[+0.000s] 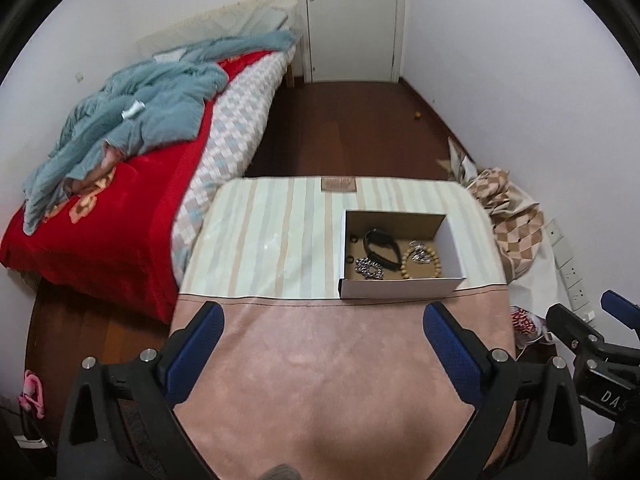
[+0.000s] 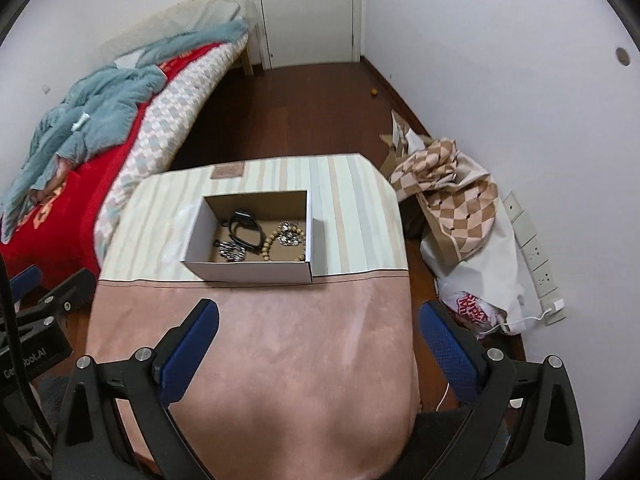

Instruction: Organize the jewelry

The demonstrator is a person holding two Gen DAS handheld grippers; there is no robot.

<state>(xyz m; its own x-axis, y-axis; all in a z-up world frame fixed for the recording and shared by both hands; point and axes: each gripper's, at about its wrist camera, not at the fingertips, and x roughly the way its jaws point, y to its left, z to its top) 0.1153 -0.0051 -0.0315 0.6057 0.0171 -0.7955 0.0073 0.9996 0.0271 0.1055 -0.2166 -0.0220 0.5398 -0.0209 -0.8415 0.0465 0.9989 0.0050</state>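
Matt cardboard box (image 1: 400, 286), shiny metal chain (image 1: 369, 268), wooden beads (image 1: 408, 266)

Left gripper (image 1: 324, 312) angled steeply downward, blue-padded fingers (image 1: 211, 324) spread wide, nothing between them. Right gripper (image 2: 319, 312) tilted down likewise, its blue pads (image 2: 436, 322) also far apart and empty. Side by side and level with each other, apart and not touching: right one seen at the right edge of the left wrist view, left one at the left edge of the right wrist view.
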